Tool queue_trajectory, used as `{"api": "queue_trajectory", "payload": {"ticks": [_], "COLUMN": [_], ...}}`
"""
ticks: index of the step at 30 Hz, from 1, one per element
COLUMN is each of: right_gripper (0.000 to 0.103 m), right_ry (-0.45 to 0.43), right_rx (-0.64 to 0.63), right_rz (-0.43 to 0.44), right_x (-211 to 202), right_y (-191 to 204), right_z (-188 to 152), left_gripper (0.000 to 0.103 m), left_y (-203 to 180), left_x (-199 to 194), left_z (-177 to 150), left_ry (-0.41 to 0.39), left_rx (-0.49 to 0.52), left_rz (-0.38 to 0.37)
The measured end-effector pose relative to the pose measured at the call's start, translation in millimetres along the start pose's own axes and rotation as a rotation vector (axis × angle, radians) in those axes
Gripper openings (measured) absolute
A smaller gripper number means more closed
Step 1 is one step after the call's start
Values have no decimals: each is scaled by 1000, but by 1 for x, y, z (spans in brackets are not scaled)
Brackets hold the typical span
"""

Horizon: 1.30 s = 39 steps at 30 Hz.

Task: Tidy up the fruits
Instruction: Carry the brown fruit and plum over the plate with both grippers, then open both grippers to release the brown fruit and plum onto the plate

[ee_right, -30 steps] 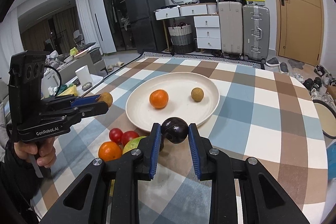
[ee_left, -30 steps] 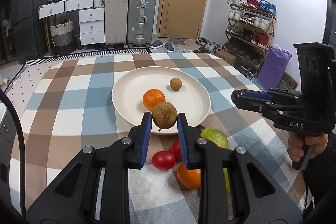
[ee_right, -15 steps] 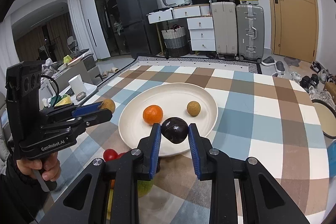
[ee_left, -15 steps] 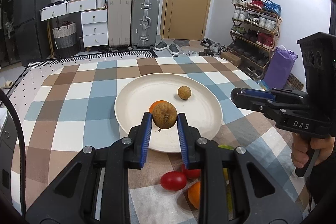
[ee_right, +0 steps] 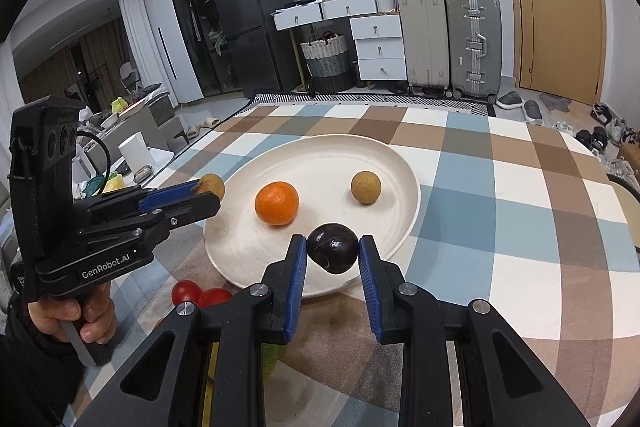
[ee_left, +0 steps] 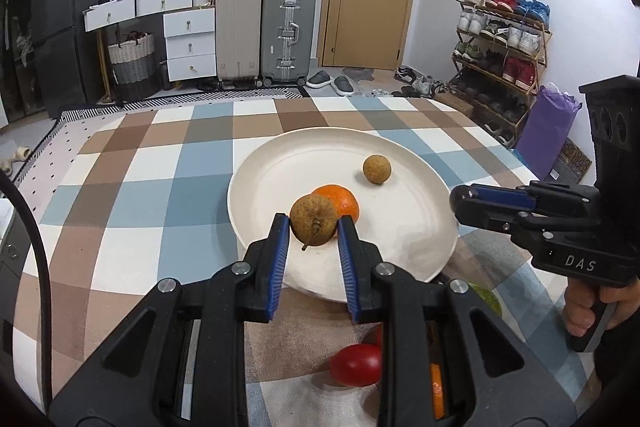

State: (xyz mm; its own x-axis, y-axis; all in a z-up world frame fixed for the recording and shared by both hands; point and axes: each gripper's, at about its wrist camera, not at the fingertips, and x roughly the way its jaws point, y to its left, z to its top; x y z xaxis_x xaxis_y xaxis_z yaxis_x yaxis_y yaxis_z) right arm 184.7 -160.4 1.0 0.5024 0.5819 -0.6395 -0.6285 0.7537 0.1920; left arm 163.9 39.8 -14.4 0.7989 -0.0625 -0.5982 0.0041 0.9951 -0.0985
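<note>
My left gripper (ee_left: 313, 227) is shut on a brown russet pear (ee_left: 313, 221) and holds it over the near edge of the cream plate (ee_left: 416, 227). My right gripper (ee_right: 333, 251) is shut on a dark purple fruit (ee_right: 333, 253) over the plate's (ee_right: 320, 159) near rim. An orange (ee_right: 277, 203) and a small brown round fruit (ee_right: 365, 187) lie on the plate. Red tomatoes (ee_right: 197, 294) lie on the cloth in front of the plate, with one tomato (ee_left: 356, 364), an orange and a green fruit (ee_left: 486, 297) partly hidden by my fingers.
The checked tablecloth (ee_left: 132, 187) covers the table. The left gripper also shows in the right wrist view (ee_right: 208, 193), the right gripper in the left wrist view (ee_left: 460, 201). Suitcases (ee_left: 288, 35), drawers and a shoe rack (ee_left: 500, 59) stand beyond the table.
Both grippers have moved forward with their fruit, from above the loose fruit on the cloth to over the plate's near rim.
</note>
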Motion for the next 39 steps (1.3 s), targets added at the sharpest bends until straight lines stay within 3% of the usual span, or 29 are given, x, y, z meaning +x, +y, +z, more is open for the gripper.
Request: {"api": "queue_trajectory", "payload": {"ticks": [22,23,25,30,34,36,39], "right_gripper": [29,30,46,51,66,70,85], "right_ry": [8,3,-14,-50,-59,-64,-65], "right_rx": [-24,-24,-15,-10,2,-2,0], "right_rz": [-36,-34,-39,-72,-68,-75,-70], "right_x": [10,9,6,-1,-4,-5,-7], "right_y": [5,5,4,-1,-3,-3,-2], "right_z": [-4,-4,-4,-4,-5,-5,-7], "left_gripper": [22,22,22,22,23,32,60], "left_y": [0,0,1,2,3,4,7], "left_x": [4,3,1,-2,-5,-3,-6], "left_z": [-6,-6,-6,-7,-7,-8,-10], "left_ry": [7,6,-2,-10,-20,3,4], "left_rx": [-3,-4,-6,-6,-10,-19,-45], "left_rz": [9,7,6,7,13,21,50]}}
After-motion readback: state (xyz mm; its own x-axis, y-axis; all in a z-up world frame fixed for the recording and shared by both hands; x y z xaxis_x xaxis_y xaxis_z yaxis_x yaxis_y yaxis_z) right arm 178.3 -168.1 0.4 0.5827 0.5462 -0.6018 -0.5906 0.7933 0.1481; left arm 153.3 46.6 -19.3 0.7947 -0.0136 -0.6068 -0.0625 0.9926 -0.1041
